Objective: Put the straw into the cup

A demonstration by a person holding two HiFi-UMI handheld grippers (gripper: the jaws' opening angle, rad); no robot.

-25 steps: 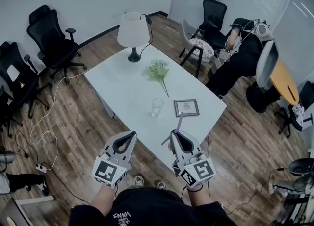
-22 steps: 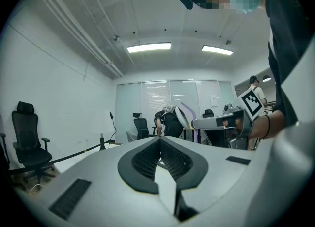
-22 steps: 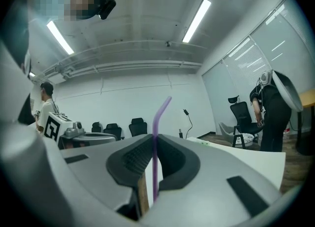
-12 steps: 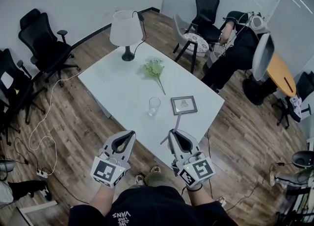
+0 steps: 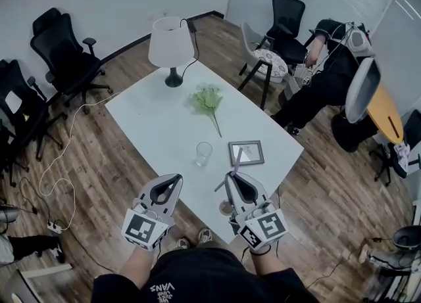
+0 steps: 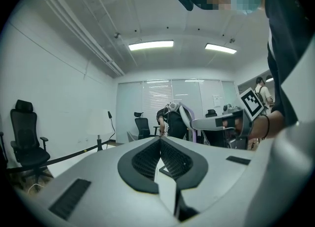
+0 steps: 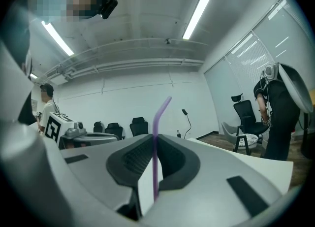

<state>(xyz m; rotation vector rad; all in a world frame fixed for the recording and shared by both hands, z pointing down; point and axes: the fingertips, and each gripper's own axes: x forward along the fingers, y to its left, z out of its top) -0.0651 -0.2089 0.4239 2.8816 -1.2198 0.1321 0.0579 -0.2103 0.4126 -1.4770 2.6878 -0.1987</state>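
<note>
A clear glass cup (image 5: 204,153) stands upright on the white table (image 5: 164,121), near its front edge. My right gripper (image 5: 231,175) is shut on a purple bendy straw (image 5: 238,159), in front of the cup and to its right. In the right gripper view the straw (image 7: 155,147) stands upright between the pads of the right gripper (image 7: 153,137), its bent top leaning right. My left gripper (image 5: 177,178) hangs in front of the cup and a little to its left. Its jaws meet with nothing between them in the left gripper view (image 6: 160,139).
A framed picture (image 5: 247,152) lies right of the cup. Green flowers (image 5: 209,101) and a white lamp (image 5: 171,44) sit further back. Black office chairs (image 5: 62,48) stand at the left, a person (image 5: 322,78) bends over at the right, and cables (image 5: 59,163) run over the wooden floor.
Both grippers have come closer to the table's front edge, and the cup now sits nearer to them. The straw stays gripped and the left jaws stay shut.
</note>
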